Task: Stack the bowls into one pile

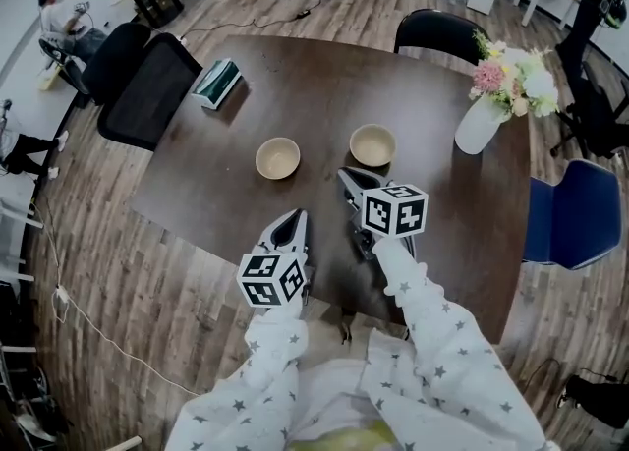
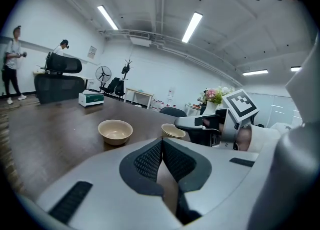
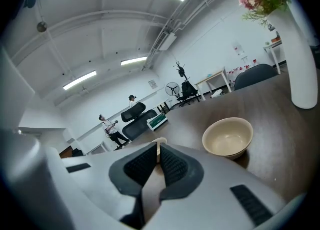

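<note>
Hovering over the near half of the desk [image 1: 295, 76], the left gripper [image 1: 292, 226] and right gripper [image 1: 346, 182] both point toward two cream bowls that stand unstacked about the middle of the desk. Each gripper's own view shows its jaws pressed together with nothing between them. The cream rim peeping over the right gripper's tips belongs to a bowl farther off, not to a grip.

The left bowl [image 1: 278, 157] and right bowl [image 1: 372, 144] sit side by side, apart, upright and empty. The right one lies just beyond the right gripper, while the left one is farther from the left gripper. The task looks barely begun, with the first pick yet to be made.

To do that pick well, the right gripper would need to open its jaws before reaching the right bowl. It should then take the near wall with one pad inside the rim and one outside, and squeeze firmly, since the smooth curve may slip. A lift clear of the desk, a level carry over the left bowl and a low, centred release should keep it from tipping. The left gripper could steady the left bowl meanwhile. A white vase [image 1: 479, 125] near the desk's right edge stands well clear of that path.

No writing can be read. The green-and-white box [image 1: 217, 83] by the far left corner shows no legible print, and the marker cubes [image 1: 393, 209] carry only black-and-white square patterns.
</note>
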Tool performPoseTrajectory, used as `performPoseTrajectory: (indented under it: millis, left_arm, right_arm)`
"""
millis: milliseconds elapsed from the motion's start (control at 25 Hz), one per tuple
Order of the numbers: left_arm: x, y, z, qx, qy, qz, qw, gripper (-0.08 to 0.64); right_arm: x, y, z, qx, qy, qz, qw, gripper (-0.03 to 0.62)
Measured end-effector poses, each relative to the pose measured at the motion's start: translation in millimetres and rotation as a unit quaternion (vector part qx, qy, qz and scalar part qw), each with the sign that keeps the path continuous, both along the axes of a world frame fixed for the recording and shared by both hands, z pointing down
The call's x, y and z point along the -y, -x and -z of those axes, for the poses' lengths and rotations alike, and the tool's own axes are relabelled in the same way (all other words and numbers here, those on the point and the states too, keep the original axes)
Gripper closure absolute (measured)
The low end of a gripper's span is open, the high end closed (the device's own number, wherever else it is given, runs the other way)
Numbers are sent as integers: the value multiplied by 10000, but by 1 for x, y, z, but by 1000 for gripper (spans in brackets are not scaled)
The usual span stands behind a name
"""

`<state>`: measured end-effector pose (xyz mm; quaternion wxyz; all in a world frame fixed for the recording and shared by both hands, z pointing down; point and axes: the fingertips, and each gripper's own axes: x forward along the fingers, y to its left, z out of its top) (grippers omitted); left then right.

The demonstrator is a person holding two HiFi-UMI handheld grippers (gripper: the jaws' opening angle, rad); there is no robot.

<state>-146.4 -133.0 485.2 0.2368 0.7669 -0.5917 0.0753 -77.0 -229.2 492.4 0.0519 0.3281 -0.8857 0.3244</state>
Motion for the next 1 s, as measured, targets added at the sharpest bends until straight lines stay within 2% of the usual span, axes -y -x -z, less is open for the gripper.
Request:
performPoseTrajectory:
  millis: [240,520,840,1000]
  left_arm:
    - [-6,21,-13,-71,191,161,9997,535]
    - [13,67,-27,-116,342,158,9992,535]
    - [27,92,-48,-229,617,63,9978,535]
    - [34,101,-54,-240,706,-4,9972,535]
  right_arm:
    - [3,29,-13,-113,106,36,9999,558]
    - [18,82,-38,-254,361,149,9989,552]
    - [41,105,-57,-478,479,-137,9976,447]
    - [53,114,-65,-609,542,-224,9964,428]
